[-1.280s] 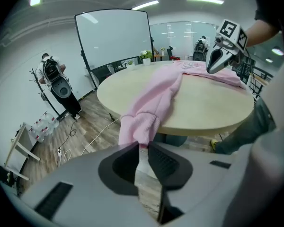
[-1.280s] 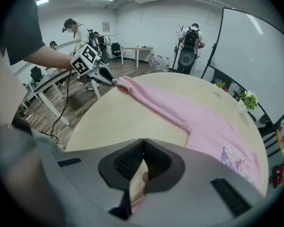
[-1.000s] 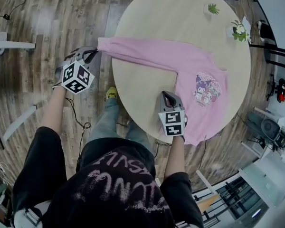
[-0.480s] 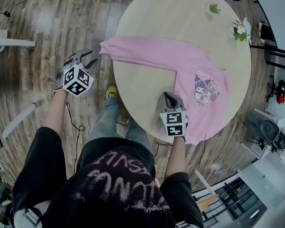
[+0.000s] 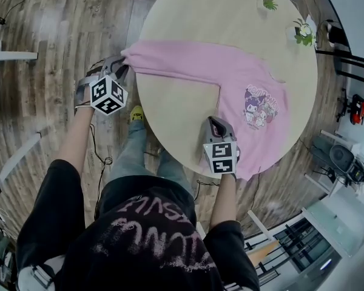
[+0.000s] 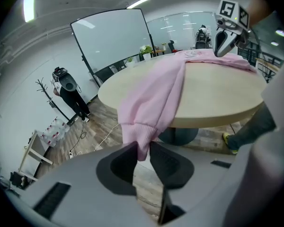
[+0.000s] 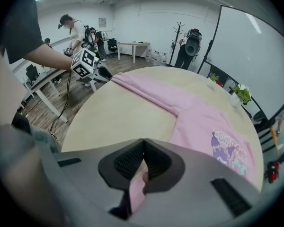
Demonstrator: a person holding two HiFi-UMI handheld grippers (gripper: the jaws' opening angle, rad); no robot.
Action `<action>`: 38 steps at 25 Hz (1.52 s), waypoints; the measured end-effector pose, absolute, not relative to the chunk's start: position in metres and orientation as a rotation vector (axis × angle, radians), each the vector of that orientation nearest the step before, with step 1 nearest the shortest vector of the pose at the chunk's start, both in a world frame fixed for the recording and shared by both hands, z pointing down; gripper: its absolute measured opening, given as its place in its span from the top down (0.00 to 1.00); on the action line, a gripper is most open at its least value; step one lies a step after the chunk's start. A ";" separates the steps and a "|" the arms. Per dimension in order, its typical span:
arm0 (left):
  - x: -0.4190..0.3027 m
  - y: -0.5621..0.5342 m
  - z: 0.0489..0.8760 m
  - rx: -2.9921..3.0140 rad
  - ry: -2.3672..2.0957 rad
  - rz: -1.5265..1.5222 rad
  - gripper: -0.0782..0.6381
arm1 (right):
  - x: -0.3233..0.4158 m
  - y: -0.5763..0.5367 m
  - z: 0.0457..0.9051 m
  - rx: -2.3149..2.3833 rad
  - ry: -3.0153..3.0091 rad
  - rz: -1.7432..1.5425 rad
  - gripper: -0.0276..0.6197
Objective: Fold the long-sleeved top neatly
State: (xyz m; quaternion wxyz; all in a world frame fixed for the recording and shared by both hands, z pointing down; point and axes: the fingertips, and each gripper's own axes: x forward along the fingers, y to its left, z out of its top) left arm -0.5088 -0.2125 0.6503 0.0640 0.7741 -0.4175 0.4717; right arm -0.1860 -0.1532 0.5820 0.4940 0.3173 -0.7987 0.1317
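Note:
A pink long-sleeved top (image 5: 255, 102) with a cartoon print lies spread on the round pale table (image 5: 230, 23). One sleeve (image 5: 182, 62) stretches left, and its ribbed cuff (image 6: 139, 136) droops over the table edge. My left gripper (image 5: 118, 65) is at that cuff. Its jaws have just been closing, and the cuff tip hangs between them (image 6: 143, 157) with the pads not clamped on it. My right gripper (image 5: 215, 123) is shut on the top's lower hem near the front edge of the table; pink fabric (image 7: 138, 188) shows under its closed jaws (image 7: 144, 162).
Two small potted plants (image 5: 269, 5) (image 5: 302, 34) stand at the far right of the table. Below the sleeve is wood floor with cables (image 5: 100, 150) and the person's yellow shoe (image 5: 135, 114). A whiteboard (image 6: 113, 37) and people stand in the room behind.
The left gripper let go of the sleeve end, drew off with its jaws wide, then came back lower to the cuff with the jaws narrower. The right gripper stayed put.

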 end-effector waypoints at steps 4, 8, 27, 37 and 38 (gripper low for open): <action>-0.516 -0.218 0.643 2.327 -1.294 1.385 0.82 | -0.173 -0.155 0.580 0.792 -1.930 0.324 0.95; -0.529 -0.219 0.632 2.303 -1.328 1.412 0.83 | -0.165 -0.155 0.572 0.821 -1.943 0.321 0.95; -0.432 -0.240 0.500 2.122 -1.732 1.607 0.84 | 0.029 -0.153 0.548 0.940 -2.111 0.328 0.95; -0.236 -0.317 0.427 2.220 -1.871 1.655 0.84 | 0.186 -0.167 0.542 1.045 -2.153 0.386 0.95; -0.212 -0.322 0.427 2.239 -1.867 1.642 0.84 | 0.202 -0.165 0.544 1.052 -2.148 0.394 0.95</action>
